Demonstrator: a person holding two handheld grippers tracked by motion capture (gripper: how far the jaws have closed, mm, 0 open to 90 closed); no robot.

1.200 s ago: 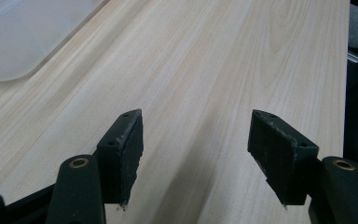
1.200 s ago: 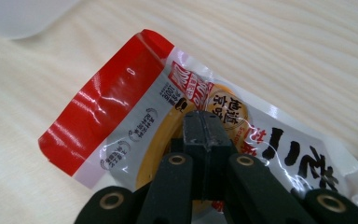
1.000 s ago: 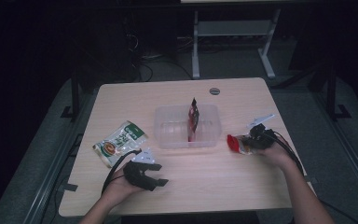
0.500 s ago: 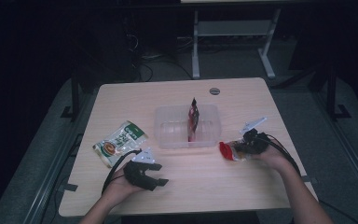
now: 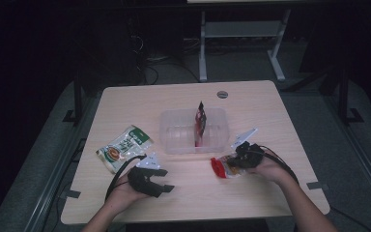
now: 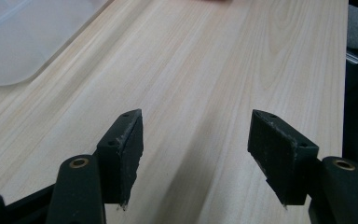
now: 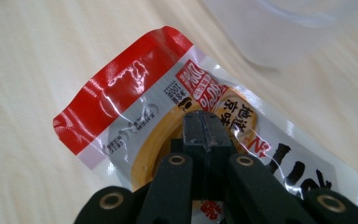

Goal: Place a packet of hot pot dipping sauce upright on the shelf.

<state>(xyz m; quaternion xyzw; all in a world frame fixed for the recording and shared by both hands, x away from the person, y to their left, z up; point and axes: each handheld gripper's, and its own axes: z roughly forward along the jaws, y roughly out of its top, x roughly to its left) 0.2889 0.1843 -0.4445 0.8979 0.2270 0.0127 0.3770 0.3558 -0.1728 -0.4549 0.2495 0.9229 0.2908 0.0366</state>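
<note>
Right gripper (image 5: 228, 166), clamped on the red-topped snack packet (image 7: 168, 116), has carried it leftward, apparently lower now, just beside the clear tub (image 5: 174, 133), probably for loading. Left gripper (image 6: 196, 154) rests with jaws apart, empty.

Table (image 5: 183, 104): light wood-grain top, smooth, matt, straight grain lines clear in the left gripper view. Bin (image 5: 174, 133) mid-table: translucent frosted plastic, smooth. Red-and-white packet (image 7: 140, 109) at the right gripper (image 7: 207, 123): glossy plastic film, crinkled, strong glare streaks. Green packet (image 5: 124, 148) near left: printed film, slight sheen. Left gripper (image 6: 196, 149): matt black plastic arms, brass-coloured rivets; pads (image 6: 279, 149) black, rough, edges chipped and scuffed. Floor (image 5: 319, 116) around the table: grey, matt.
</note>
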